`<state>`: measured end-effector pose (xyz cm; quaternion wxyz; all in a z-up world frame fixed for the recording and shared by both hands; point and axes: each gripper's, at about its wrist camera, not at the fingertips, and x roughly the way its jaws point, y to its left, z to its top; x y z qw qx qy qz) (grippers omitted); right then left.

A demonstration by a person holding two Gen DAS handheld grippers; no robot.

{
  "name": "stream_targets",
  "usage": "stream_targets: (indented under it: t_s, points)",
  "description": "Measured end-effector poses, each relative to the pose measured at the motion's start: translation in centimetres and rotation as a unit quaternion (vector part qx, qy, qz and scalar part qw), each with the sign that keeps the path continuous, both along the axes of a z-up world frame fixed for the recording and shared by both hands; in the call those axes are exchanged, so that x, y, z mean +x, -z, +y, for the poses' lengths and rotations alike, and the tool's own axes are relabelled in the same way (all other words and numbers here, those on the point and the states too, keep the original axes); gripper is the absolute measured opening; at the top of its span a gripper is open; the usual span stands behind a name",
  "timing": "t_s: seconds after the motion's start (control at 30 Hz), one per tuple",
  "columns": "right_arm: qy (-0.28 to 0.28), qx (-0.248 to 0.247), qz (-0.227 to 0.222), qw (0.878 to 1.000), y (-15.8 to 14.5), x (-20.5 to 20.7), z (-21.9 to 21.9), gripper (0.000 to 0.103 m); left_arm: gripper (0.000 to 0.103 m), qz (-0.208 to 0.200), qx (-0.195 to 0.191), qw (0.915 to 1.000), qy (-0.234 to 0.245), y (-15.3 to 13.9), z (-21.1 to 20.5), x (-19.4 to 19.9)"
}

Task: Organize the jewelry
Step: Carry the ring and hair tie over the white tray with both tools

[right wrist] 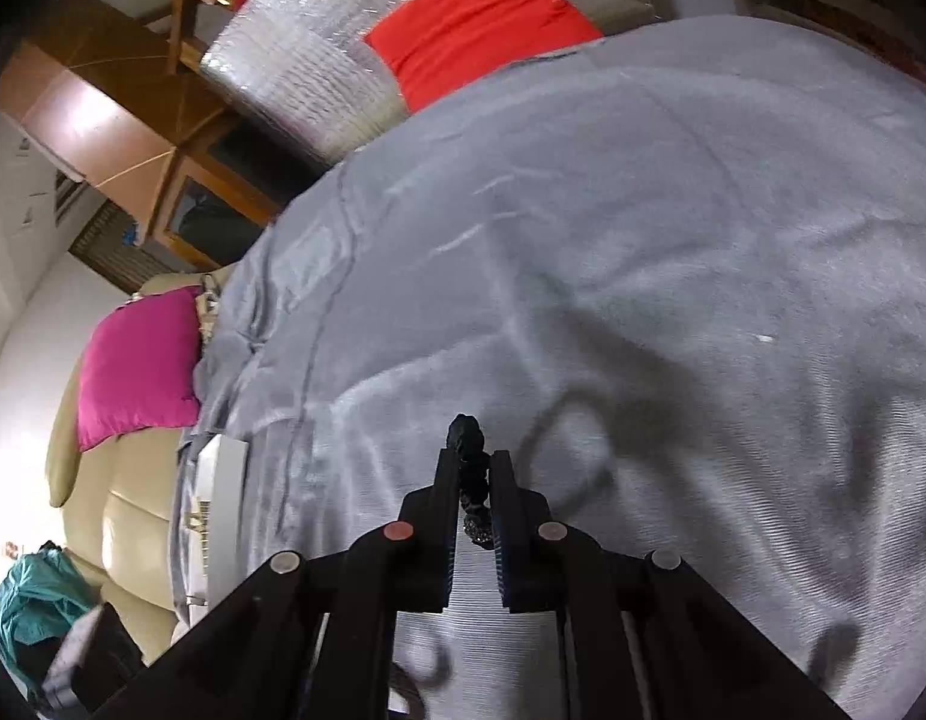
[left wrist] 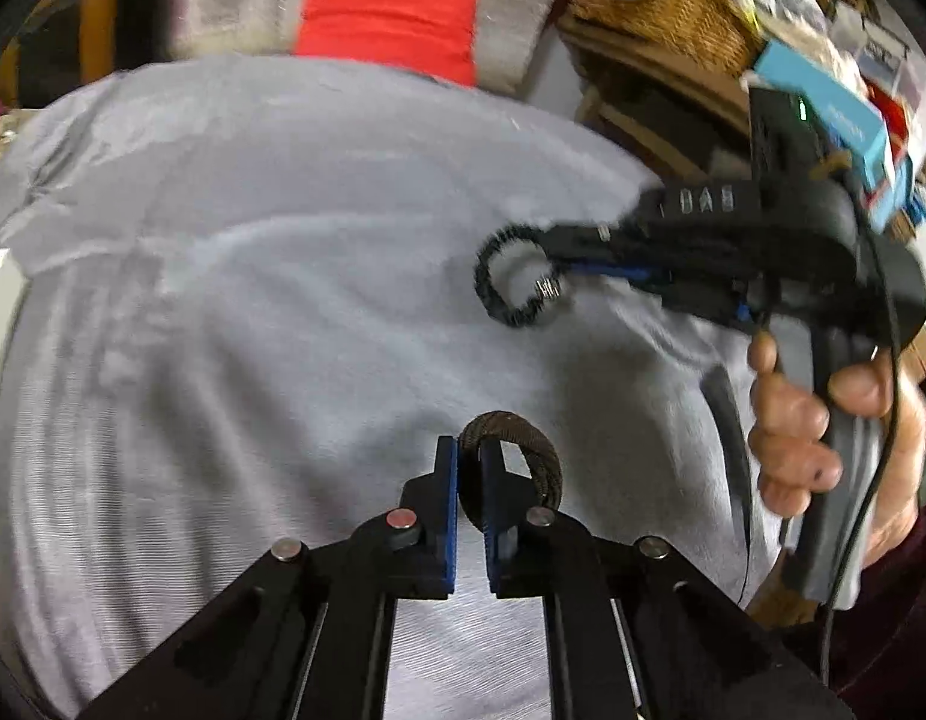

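My left gripper (left wrist: 470,456) is shut on a brown woven bracelet (left wrist: 538,456), whose loop sticks out to the right of the fingertips, above the grey cloth (left wrist: 282,300). My right gripper (right wrist: 472,462) is shut on a black beaded bracelet (right wrist: 470,480), held edge-on between the fingers. In the left wrist view the right gripper (left wrist: 574,267) comes in from the right, a hand on its handle, with the black bracelet (left wrist: 511,282) hanging as a ring from its tip above the cloth.
The grey cloth (right wrist: 643,240) covers the whole work surface. A red cushion (left wrist: 390,24) on silver quilted fabric lies behind it. A wicker basket (left wrist: 661,6) and boxes stand at the right. A pink cushion (right wrist: 138,360) and beige sofa (right wrist: 126,522) lie left. A white tray edge (right wrist: 219,480) shows.
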<state>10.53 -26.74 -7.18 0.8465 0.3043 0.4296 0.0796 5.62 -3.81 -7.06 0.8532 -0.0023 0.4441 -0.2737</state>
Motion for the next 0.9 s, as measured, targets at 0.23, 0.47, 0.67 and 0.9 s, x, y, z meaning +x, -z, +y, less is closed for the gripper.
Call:
stream_targets:
  t_s: [0.23,0.47,0.67,0.9]
  points:
    - [-0.043,0.017,-0.037,0.998,-1.6,0.0,5.3,0.011,0.007,-0.05,-0.026,0.9959,-0.071,-3.8,7.0,-2.3]
    - [-0.12,0.004,-0.062,0.991,-3.3,-0.2,14.2,0.011,0.007,-0.088,-0.041,0.9828,-0.157,-5.9,15.8,-5.0]
    - [-0.197,0.006,-0.074,0.978,-5.0,-0.3,23.6,0.012,0.007,-0.085,-0.038,0.9682,-0.232,-5.5,24.4,-6.7]
    - [-0.261,-0.011,-0.068,0.963,-5.8,-0.3,34.0,0.012,0.007,-0.048,-0.037,0.956,-0.287,-3.3,31.8,-7.5]
